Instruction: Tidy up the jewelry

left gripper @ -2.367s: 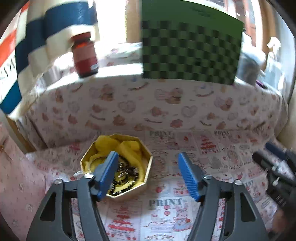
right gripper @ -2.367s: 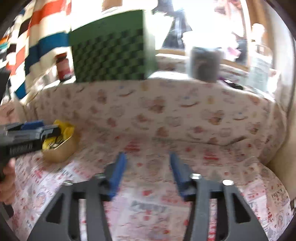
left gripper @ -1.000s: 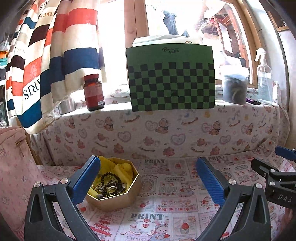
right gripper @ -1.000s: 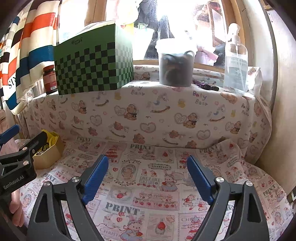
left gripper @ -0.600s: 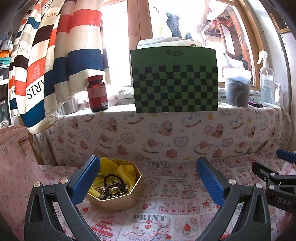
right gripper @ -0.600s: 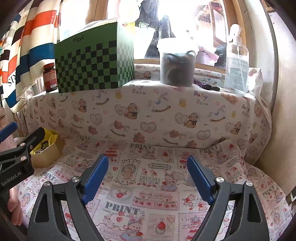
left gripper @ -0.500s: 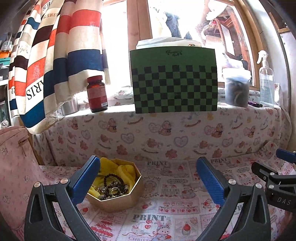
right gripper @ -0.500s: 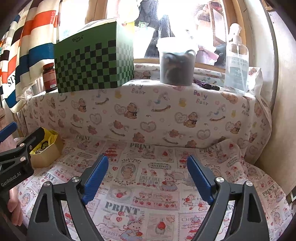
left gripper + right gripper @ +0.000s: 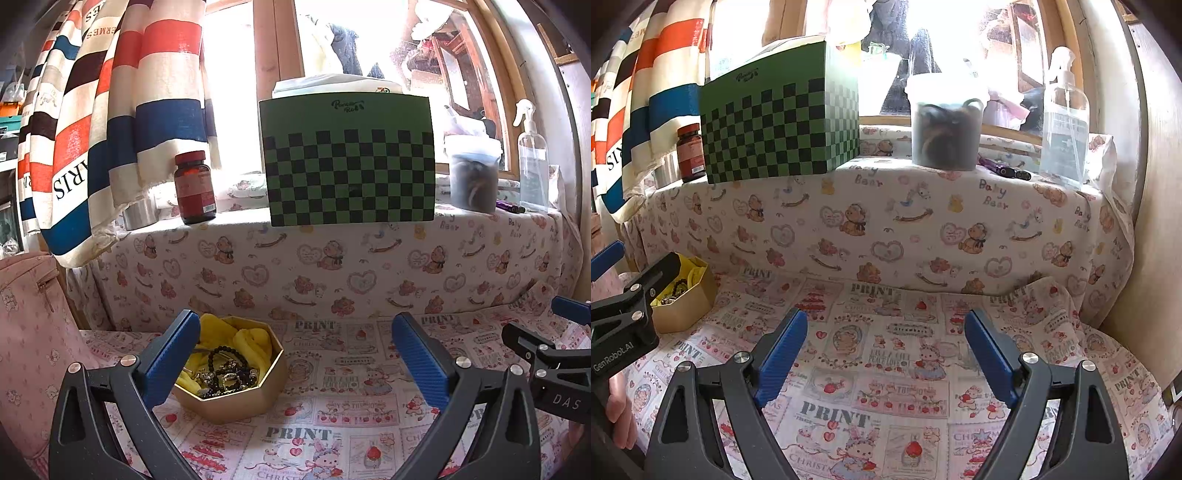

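A gold octagonal box (image 9: 236, 397) lined with yellow cloth sits on the printed cloth at the lower left. Black bead strands and small metal jewelry (image 9: 225, 373) lie inside it. My left gripper (image 9: 295, 328) hovers open just this side of the box, nothing between its blue fingers (image 9: 173, 354). In the right wrist view the same box (image 9: 685, 297) is at the far left, partly behind the left gripper's black frame. My right gripper (image 9: 886, 321) stands open over bare cloth, holding nothing.
A raised ledge under bear-print cloth (image 9: 332, 266) runs along the back. On it stand a green checkered box (image 9: 347, 162), a red-brown pill bottle (image 9: 194, 188), a lidded dark tub (image 9: 945, 122) and a clear spray bottle (image 9: 1065, 122). A striped towel (image 9: 92, 122) hangs left; a wall (image 9: 1156, 221) closes the right.
Both grippers pulled back and up from the box and widened early on. Over the last second nothing has visibly moved.
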{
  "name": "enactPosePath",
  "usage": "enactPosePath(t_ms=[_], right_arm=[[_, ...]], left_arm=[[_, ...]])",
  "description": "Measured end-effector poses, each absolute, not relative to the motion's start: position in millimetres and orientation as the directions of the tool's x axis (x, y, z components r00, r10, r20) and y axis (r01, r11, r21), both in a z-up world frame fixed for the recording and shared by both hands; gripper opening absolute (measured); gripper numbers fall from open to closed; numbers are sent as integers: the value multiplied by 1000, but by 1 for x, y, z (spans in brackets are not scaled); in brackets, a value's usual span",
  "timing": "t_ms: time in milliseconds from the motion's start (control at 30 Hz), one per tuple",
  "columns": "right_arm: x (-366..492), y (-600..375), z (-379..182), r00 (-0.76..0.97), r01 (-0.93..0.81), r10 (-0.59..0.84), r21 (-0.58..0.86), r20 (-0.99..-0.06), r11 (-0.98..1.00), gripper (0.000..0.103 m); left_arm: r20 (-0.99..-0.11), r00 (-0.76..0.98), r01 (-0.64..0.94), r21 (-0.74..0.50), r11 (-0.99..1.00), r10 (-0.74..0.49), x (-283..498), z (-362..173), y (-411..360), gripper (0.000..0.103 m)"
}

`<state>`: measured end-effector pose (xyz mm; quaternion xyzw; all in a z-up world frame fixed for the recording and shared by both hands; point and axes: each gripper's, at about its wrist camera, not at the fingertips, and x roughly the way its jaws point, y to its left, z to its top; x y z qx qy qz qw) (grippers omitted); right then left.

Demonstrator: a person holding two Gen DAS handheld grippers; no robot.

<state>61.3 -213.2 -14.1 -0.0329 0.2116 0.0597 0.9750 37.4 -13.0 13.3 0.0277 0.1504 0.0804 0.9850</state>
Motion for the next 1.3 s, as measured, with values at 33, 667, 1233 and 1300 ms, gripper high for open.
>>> enactPosePath(t_ms=[33, 667, 1233, 1300], right_arm=[[61, -213, -14, 903, -131, 103, -38, -416, 991, 88], [62, -214, -16, 902, -134, 104, -41, -420, 990, 89], [63, -214, -16, 901, -134, 105, -40, -421, 990, 89], [63, -214, -17, 901, -136, 106, -41, -421, 990, 89]], left_arm=[[-292, 942, -150, 78, 986, 167, 38, 13, -13, 103], [-304, 939, -146, 76, 986, 163, 40, 11, -11, 103], [-305, 938, -146, 77, 986, 162, 40, 11, -12, 103], [-304, 939, -144, 77, 987, 161, 40, 10, -12, 103]])
